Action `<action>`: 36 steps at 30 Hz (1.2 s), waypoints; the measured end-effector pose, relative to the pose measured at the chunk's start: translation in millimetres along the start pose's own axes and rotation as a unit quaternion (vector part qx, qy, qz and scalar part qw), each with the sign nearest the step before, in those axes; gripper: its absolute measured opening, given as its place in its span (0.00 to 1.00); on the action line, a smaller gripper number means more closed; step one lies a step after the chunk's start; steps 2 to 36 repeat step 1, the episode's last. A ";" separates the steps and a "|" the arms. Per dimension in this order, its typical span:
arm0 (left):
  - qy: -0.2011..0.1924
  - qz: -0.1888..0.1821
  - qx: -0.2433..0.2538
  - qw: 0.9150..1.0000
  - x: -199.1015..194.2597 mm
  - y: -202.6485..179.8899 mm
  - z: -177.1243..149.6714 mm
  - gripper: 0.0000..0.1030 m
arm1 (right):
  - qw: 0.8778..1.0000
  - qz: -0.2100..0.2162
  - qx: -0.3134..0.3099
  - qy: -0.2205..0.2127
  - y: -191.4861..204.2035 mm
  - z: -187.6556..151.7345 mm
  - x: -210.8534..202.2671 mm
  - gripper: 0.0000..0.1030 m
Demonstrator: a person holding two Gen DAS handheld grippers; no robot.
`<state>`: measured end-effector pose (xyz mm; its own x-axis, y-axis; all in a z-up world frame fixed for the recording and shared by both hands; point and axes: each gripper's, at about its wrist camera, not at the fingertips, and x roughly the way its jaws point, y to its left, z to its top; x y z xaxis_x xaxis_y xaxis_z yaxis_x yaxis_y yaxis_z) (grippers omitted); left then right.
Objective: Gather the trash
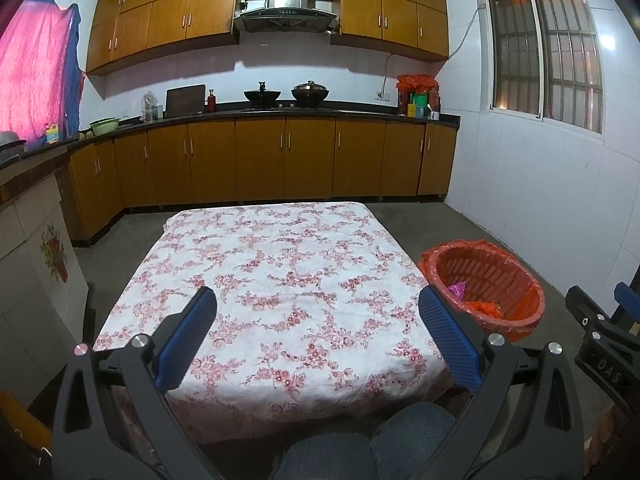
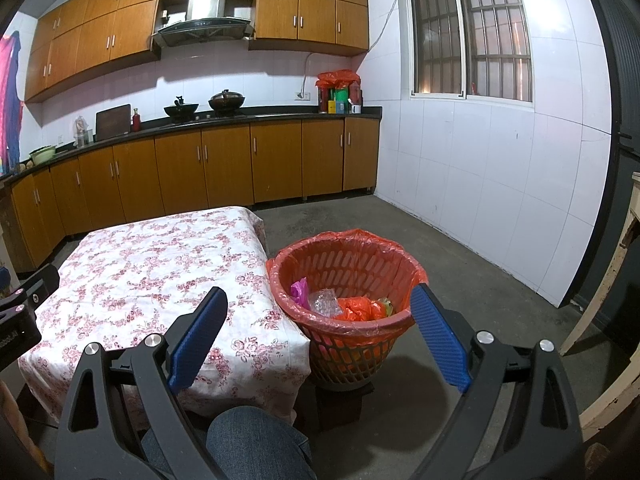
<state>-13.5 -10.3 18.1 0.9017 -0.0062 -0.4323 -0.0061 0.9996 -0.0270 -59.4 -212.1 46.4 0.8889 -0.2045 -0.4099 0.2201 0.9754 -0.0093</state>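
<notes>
While both tools (left, right) gape empty, the basket touches the table's corner.

Each tool, the left tool and the right tool, has a matte black frame of two angular arms with triangular cut-outs, joined by round silver screws. Each arm ends in a flat finger faced with a ribbed blue pad. White letters are printed on the black side of the right tool's body. The person's knees are clad in blue denim.
</notes>
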 end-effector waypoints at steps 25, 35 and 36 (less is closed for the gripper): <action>0.000 0.000 0.000 1.000 0.1 -0.4 0.1 0.96 | 1.000 0.000 0.000 0.000 0.0 0.1 0.1 0.90; 0.000 0.000 0.000 1.000 0.1 -0.4 0.1 0.96 | 1.000 0.000 0.000 0.000 0.0 0.1 0.1 0.90; 0.000 0.000 0.000 1.000 0.1 -0.4 0.1 0.96 | 1.000 0.000 0.000 0.000 0.0 0.1 0.1 0.90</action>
